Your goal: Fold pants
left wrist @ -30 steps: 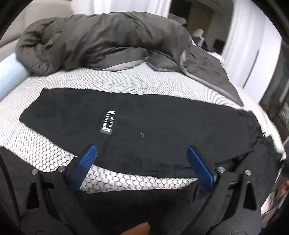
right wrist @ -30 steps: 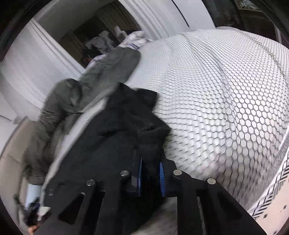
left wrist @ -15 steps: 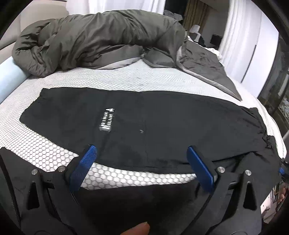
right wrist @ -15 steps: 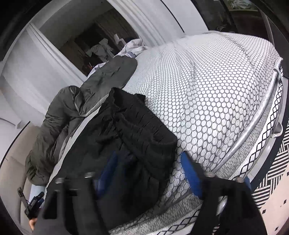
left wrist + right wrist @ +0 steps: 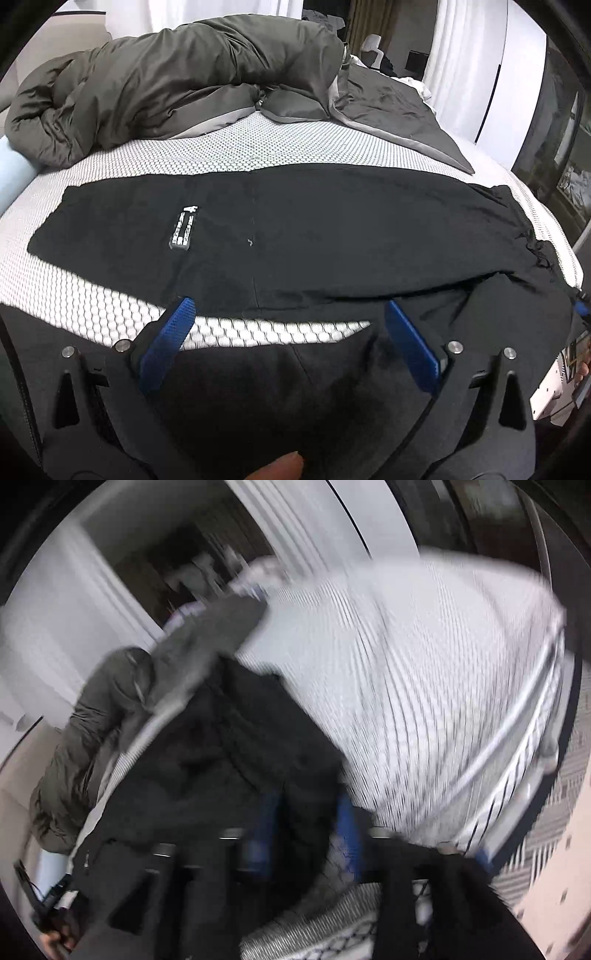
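Note:
Black pants [image 5: 332,229] with a small white label [image 5: 184,229] lie lengthwise across the white honeycomb mattress [image 5: 229,155]. Their near leg [image 5: 280,387] lies under my left gripper [image 5: 289,305], which is open, its blue pads wide apart above the cloth. In the blurred right wrist view the bunched end of the pants [image 5: 236,746] lies at the mattress [image 5: 424,672] edge. My right gripper [image 5: 306,812] has its jaws closing, with black cloth between the blue fingers [image 5: 266,823], which still stand apart.
A rumpled grey duvet [image 5: 184,77] covers the far side of the bed. A light blue bolster [image 5: 13,173] lies at the left. White curtains [image 5: 465,66] and a patterned floor [image 5: 569,775] lie past the bed's edge. A fingertip [image 5: 284,466] shows at the bottom.
My right gripper let go of the pants' end, opened wide as it drew back, and has since narrowed around the cloth. The left gripper stayed open and shifted slightly.

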`<state>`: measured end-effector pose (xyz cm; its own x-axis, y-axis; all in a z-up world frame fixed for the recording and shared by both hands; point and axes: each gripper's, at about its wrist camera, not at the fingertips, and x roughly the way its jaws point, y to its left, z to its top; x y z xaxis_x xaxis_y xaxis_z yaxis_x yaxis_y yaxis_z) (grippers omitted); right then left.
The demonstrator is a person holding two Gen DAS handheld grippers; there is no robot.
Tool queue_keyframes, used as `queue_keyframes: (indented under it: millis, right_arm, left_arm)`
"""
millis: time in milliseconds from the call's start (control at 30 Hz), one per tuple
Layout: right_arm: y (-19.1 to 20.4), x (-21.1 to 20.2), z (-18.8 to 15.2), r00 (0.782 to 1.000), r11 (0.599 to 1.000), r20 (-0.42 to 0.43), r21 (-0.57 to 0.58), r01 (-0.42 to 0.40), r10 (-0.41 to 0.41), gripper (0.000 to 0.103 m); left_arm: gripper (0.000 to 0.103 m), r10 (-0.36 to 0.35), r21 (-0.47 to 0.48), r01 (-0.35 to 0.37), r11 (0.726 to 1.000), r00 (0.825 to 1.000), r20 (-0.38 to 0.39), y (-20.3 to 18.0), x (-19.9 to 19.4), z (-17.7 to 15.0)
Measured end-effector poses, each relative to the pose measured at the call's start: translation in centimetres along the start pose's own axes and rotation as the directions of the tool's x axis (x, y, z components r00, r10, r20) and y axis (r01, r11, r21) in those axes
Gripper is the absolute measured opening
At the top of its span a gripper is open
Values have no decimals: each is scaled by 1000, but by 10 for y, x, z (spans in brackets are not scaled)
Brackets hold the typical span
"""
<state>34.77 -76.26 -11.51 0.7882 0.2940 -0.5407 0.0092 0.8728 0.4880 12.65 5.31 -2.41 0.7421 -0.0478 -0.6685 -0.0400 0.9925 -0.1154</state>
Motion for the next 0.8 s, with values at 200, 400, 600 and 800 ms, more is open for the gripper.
queue_keyframes:
  millis: [200,400,600,800]
  right_arm:
    - [16,-27,-12,995,999,95,-43,-34,38,66]
    - [1,-32,-13,994,997,77,5,-78,77,72]
    - [-22,-35,-11,992,990,70,91,-109,102,72]
    - [-23,-34,-12,993,990,59,90,-111,106,72]
  left_arm:
    - [102,39,-60,-37,998,999,29,17,-47,-48]
    - [101,177,-271,-159,949,983,42,104,-112,-82]
    - [76,207,-504,-171,846,978,14,196,-145,-116]
    - [66,198,-564,-203,800,978,-71,240,-119,-121]
